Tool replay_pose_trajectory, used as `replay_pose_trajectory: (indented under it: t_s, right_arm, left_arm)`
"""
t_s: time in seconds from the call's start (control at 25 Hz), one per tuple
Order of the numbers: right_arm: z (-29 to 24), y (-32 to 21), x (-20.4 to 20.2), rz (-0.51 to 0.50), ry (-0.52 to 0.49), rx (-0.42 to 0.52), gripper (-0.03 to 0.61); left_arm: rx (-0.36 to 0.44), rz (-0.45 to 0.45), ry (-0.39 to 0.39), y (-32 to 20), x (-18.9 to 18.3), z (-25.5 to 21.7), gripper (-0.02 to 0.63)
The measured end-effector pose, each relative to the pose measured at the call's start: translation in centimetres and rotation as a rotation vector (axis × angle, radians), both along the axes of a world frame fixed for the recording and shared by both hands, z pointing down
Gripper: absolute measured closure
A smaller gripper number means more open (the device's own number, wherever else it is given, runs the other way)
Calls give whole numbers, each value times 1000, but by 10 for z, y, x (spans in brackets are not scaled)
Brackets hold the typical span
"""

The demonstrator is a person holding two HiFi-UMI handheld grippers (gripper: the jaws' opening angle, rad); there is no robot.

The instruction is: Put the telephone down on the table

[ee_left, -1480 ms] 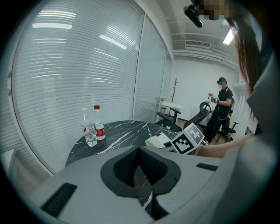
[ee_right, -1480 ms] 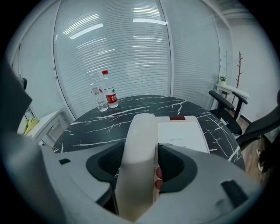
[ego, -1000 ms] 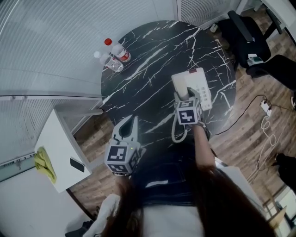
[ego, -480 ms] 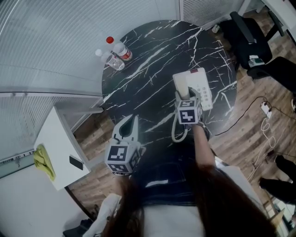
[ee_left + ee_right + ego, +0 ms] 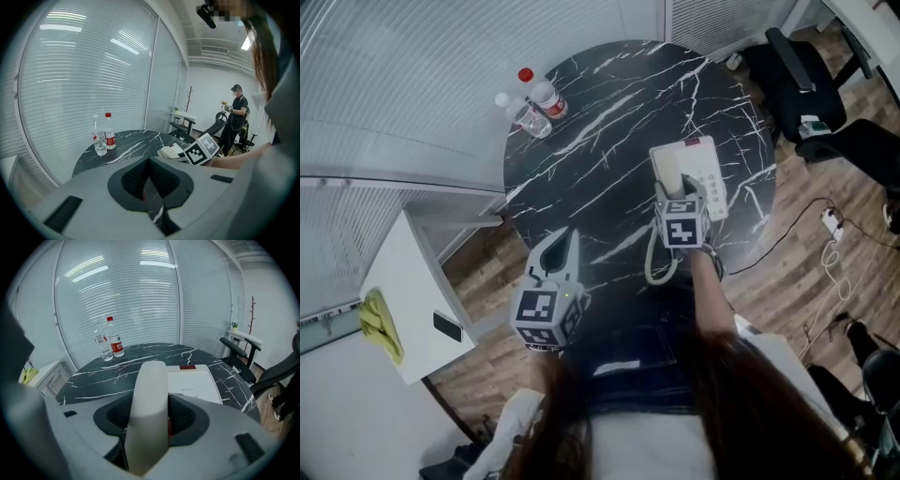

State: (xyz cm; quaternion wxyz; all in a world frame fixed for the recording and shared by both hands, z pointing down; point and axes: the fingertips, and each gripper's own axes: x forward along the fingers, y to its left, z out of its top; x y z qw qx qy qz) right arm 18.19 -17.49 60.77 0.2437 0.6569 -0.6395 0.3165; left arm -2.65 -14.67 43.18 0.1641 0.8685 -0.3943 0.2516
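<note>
right gripper [image 5: 678,195] pinches the white handset [image 5: 667,171] of the telephone [image 5: 705,178]; right gripper view shows the handset [image 5: 149,380] standing up between the jaws, filling the gap, both pads against its sides; jaws have just been closing a little onto it; telephone base [image 5: 193,386] lies flat on the black marble table [image 5: 609,155], toward its right edge in the head view, just past the gripper; handset sits over the base's left side, cannot tell if it rests on the cradle or is lifted clear; coiled cord [image 5: 653,268] loops off the near table edge under the right gripper; left gripper [image 5: 571,238] hangs over the near left edge of the table, well apart from the telephone, jaws pressed together at the tips, nothing between them; left gripper view [image 5: 149,161] shows only marble through the slit below the tips; two water bottles at the far left rim of the table, the red-capped bottle [image 5: 547,97] touching or just beside the clear bottle [image 5: 521,116]; white cabinet [image 5: 412,281] left of the table with a yellow cloth [image 5: 381,324] and a small dark flat object [image 5: 447,327] on top; black office chair [image 5: 797,75] beyond the table on the right; power strip [image 5: 828,218] on the wood floor; a person [image 5: 237,117] stands in the background of the left gripper view
</note>
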Motion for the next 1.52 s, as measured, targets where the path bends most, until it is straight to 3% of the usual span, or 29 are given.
replay_pose_trajectory:
  t_s: [1.52]
  right_arm:
    - [-17,9,-48,-81,27,15,348]
  left_arm:
    - [41,-71,82,20,-52,-13,614]
